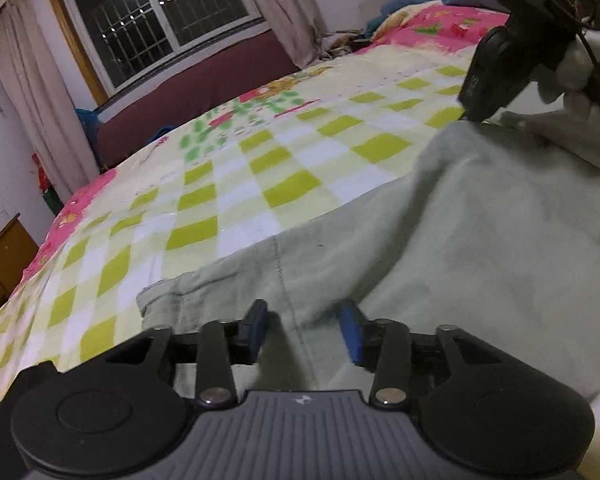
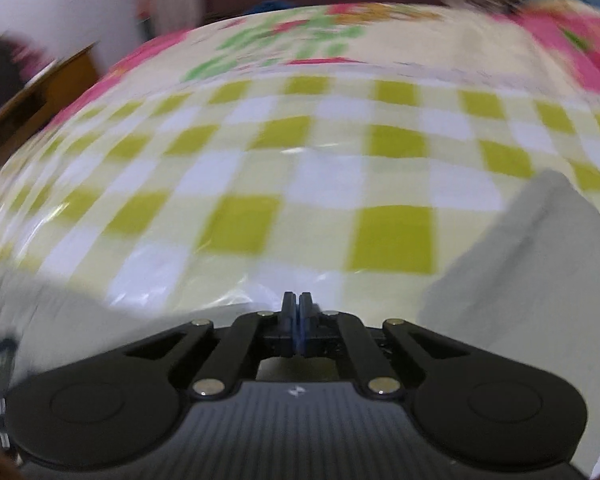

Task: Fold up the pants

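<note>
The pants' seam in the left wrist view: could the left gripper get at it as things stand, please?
Probably yes. The left gripper is open, its blue pads apart over the pale green pants, the seam running between them with nothing in the way.

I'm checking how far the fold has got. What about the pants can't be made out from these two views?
- Left wrist view: the pants run past the right and bottom edges; the left tool covers their near part.
- Left wrist view: the right tool tip meets the cloth; any grip is unclear.
- Right wrist view: motion blur; only one pants corner shows.
</note>
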`<state>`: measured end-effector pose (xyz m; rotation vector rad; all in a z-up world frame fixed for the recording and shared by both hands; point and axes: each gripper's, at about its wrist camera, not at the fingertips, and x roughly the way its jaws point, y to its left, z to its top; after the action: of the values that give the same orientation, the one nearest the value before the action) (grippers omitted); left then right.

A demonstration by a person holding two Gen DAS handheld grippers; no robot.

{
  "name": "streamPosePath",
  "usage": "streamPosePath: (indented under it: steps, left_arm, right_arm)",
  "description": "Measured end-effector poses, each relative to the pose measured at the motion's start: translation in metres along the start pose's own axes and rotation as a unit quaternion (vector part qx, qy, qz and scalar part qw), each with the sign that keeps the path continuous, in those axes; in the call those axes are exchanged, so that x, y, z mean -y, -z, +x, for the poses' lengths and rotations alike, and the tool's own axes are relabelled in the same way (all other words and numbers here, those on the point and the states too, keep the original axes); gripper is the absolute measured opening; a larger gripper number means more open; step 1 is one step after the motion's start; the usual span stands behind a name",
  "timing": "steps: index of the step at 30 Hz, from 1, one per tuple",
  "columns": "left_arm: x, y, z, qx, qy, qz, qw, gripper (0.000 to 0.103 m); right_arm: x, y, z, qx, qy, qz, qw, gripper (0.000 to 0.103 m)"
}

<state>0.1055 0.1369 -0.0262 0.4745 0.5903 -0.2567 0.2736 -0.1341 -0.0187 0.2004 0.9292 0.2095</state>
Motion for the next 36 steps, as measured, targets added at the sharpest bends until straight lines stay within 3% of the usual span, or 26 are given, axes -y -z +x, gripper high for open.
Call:
streamPosePath:
  steps: [3, 5, 7, 9, 12, 14, 18, 20, 23, 25, 29, 34, 36]
  left_arm:
    - [0.001, -0.001, -0.011, -0.001, -0.016, 0.000, 0.9999, 0.058]
    - [0.004, -0.007, -0.022, 0.005, -0.011, -0.012, 0.9999, 0.058]
    - [0.013, -0.017, -0.035, 0.022, 0.005, -0.021, 0.9995, 0.058]
    - [0.024, -0.030, -0.045, 0.040, 0.031, -0.029, 0.9983, 0.058]
    - [0.054, -0.051, -0.056, 0.061, 0.092, -0.036, 0.9932, 0.059]
    - [0.076, -0.062, -0.056, 0.066, 0.135, -0.041, 0.9878, 0.059]
    - [0.116, -0.074, -0.049, 0.056, 0.176, -0.040, 0.9820, 0.059]
    - [0.130, -0.076, -0.052, 0.058, 0.202, -0.041, 0.9768, 0.060]
    - [0.146, -0.076, -0.057, 0.063, 0.218, -0.027, 0.9736, 0.060]
    - [0.157, -0.075, -0.060, 0.062, 0.219, -0.009, 0.9737, 0.060]
    - [0.163, -0.071, -0.065, 0.045, 0.226, -0.008, 0.9730, 0.061]
    - [0.172, -0.067, -0.065, 0.026, 0.216, 0.001, 0.9760, 0.064]
    - [0.176, -0.069, -0.065, 0.026, 0.212, 0.004, 0.9769, 0.064]
  right_arm:
    - [0.015, 0.001, -0.036, 0.035, -0.007, 0.007, 0.999, 0.009]
    - [0.033, 0.006, -0.067, 0.067, 0.014, 0.008, 0.998, 0.015]
    - [0.055, 0.010, -0.086, 0.076, 0.063, 0.010, 0.995, 0.022]
    - [0.072, 0.010, -0.089, 0.062, 0.101, 0.014, 0.993, 0.026]
    - [0.097, 0.007, -0.088, 0.043, 0.089, 0.078, 0.992, 0.029]
    - [0.104, 0.003, -0.081, 0.042, 0.084, 0.102, 0.990, 0.044]
    - [0.118, -0.003, -0.074, 0.058, 0.134, 0.125, 0.981, 0.045]
    - [0.133, 0.000, -0.085, 0.076, 0.130, 0.151, 0.977, 0.045]
    - [0.155, 0.011, -0.104, 0.091, 0.149, 0.155, 0.972, 0.045]
    - [0.171, 0.016, -0.104, 0.077, 0.159, 0.162, 0.971, 0.045]
    - [0.190, 0.025, -0.093, 0.060, 0.104, 0.217, 0.969, 0.047]
    - [0.189, 0.022, -0.074, 0.071, 0.073, 0.231, 0.968, 0.047]
    - [0.192, 0.017, -0.070, 0.078, 0.062, 0.242, 0.965, 0.041]
